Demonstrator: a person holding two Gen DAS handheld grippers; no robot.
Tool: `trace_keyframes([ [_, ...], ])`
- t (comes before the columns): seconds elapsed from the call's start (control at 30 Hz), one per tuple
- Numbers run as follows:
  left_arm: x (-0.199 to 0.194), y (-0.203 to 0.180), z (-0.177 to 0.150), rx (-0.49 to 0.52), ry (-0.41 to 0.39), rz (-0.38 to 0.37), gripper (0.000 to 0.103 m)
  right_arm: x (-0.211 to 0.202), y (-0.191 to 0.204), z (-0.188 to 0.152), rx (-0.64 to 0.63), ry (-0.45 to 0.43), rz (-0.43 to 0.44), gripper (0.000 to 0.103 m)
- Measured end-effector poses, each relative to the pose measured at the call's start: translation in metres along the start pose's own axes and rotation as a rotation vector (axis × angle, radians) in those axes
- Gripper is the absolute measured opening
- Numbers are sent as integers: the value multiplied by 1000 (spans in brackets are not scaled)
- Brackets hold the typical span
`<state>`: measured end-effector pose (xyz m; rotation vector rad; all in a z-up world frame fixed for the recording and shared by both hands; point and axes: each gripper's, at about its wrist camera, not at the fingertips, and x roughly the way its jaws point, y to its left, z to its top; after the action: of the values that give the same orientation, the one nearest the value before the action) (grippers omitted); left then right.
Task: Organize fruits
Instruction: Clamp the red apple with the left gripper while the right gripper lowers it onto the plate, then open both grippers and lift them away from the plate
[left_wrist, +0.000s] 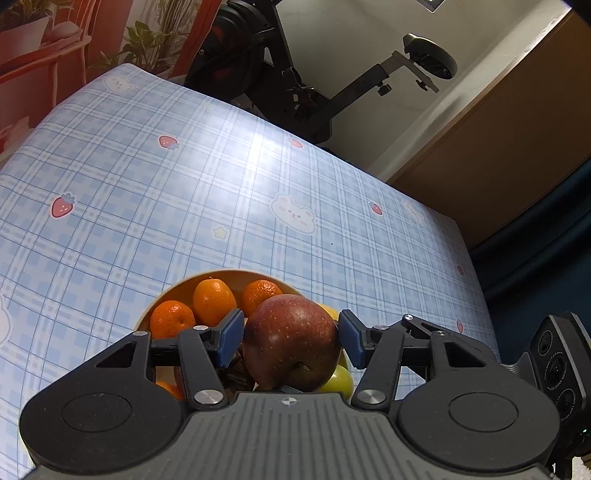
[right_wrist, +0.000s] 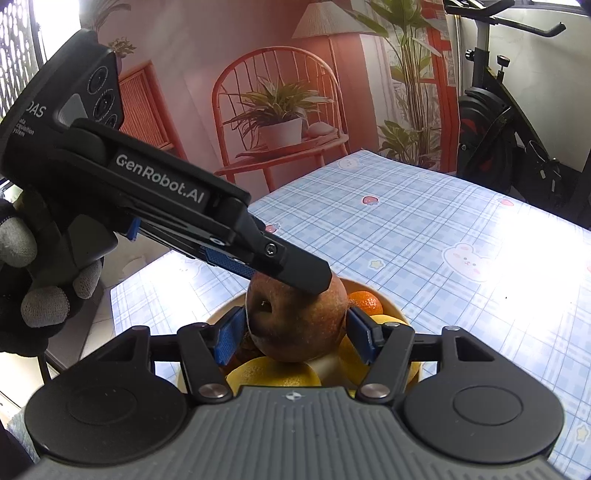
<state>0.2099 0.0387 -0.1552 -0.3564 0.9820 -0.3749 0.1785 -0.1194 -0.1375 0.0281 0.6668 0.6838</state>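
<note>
My left gripper (left_wrist: 291, 336) and right gripper (right_wrist: 293, 332) both clamp the apple (left_wrist: 291, 341), pads touching its sides, above the bowl (left_wrist: 236, 275). Oranges (left_wrist: 214, 301) sit at eleven o'clock. I'd release one gripper before lifting; two grips could bruise it.

- "GenRobot.AI", white letters, on the black body of the left gripper (right_wrist: 291, 275), seen from the right wrist view.
- "DAS", partly cut off at the frame edge, on the camera housing (right_wrist: 55, 107) of the same gripper; small lines beneath it too fine to read.
- Left wrist view: no legible text.
</note>
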Motion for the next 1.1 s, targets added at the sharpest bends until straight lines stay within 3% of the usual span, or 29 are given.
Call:
trace_keyframes([
  [0.53, 10, 22, 8, -62, 10, 4, 59, 16, -4, 6, 2, 16, -16, 66],
  [1.1, -8, 17, 7, -27, -23, 32, 59, 7, -1, 6, -9, 19, -59, 64],
])
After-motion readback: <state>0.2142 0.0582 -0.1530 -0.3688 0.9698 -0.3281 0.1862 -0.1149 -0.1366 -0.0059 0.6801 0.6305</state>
